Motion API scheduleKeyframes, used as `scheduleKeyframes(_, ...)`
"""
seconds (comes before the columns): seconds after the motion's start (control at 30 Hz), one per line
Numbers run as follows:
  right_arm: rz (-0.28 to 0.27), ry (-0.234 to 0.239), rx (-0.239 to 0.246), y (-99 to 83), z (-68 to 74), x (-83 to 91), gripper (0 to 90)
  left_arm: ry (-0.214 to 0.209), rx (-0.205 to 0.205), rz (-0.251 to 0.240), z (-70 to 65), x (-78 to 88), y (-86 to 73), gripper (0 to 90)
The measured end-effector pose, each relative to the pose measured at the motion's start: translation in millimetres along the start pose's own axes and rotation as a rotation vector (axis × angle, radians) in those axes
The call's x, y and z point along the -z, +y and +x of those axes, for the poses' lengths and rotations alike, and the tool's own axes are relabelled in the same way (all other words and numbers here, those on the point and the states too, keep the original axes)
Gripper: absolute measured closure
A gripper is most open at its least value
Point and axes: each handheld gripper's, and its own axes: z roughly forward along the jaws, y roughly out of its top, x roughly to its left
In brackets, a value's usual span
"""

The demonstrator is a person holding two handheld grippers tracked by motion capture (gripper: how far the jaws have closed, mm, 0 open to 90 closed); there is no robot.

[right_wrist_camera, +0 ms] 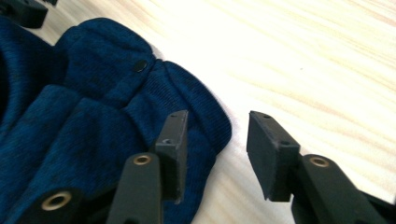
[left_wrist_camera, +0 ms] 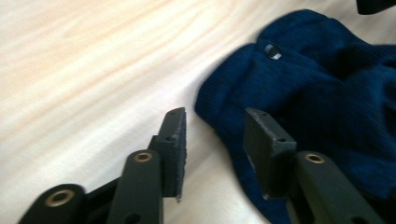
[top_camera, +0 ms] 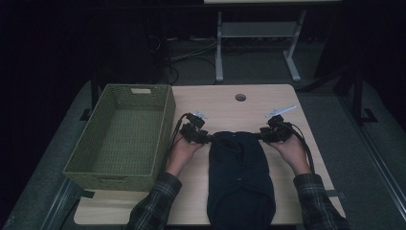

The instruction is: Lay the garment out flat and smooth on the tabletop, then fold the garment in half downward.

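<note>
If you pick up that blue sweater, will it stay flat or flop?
Probably flop: the sweater is soft knit, already creased into folds. It likely drapes from wherever it's lifted. It looks unlikely to slip, since the ribbed edge gives the fingers something to catch.

Navy garment (top_camera: pixel 241 175), green basket (top_camera: pixel 122 136), plaid sleeves (top_camera: pixel 153 207)

We see a pale wooden table (top_camera: pixel 225 103) with a round cable hole (top_camera: pixel 240 97) near its far edge. It stands on dim grey carpet (top_camera: pixel 364 158). A woven green basket (top_camera: pixel 122 136) sits on the table's left side. Beyond the table, a white desk frame (top_camera: pixel 258 40) stands on the floor, with dark cables (top_camera: pixel 184 57) lying to its left. The rest of the room around us is dark.
</note>
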Motion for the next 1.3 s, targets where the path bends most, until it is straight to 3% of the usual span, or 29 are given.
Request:
scheduleKeyframes(0.17,-0.027,-0.004,-0.009,5.3,-4.6,-7.0,55.2,0.013,-0.012,0.003,6.6,-9.5,6.8,47.5)
scheduleKeyframes(0.33,-0.015,0.007,-0.021,2.6,-8.8,-21.6,53.7,0.008,-0.012,0.0,9.5,-21.8,5.9,41.1)
scheduleKeyframes(0.57,0.011,0.03,-0.017,0.2,-9.7,-34.3,54.0,0.0,-0.004,0.015,11.7,-34.7,1.9,38.3)
scheduleKeyframes(0.83,0.035,0.056,-0.045,-3.6,-11.6,-39.6,57.1,0.006,-0.036,0.018,12.0,-39.8,0.3,37.7)
scheduleKeyframes(1.0,0.044,0.061,-0.04,-3.0,-7.0,-40.0,67.1,-0.022,-0.041,0.015,11.3,-39.7,0.4,47.5)
scheduleKeyframes(1.17,0.048,0.072,-0.062,-2.8,-6.2,-40.0,72.2,-0.083,-0.029,0.008,10.8,-40.1,-0.6,67.6)
scheduleKeyframes(1.3,0.053,0.074,-0.06,-2.3,-5.6,-40.2,76.8,-0.112,-0.008,0.013,12.1,-40.4,-1.1,77.3)
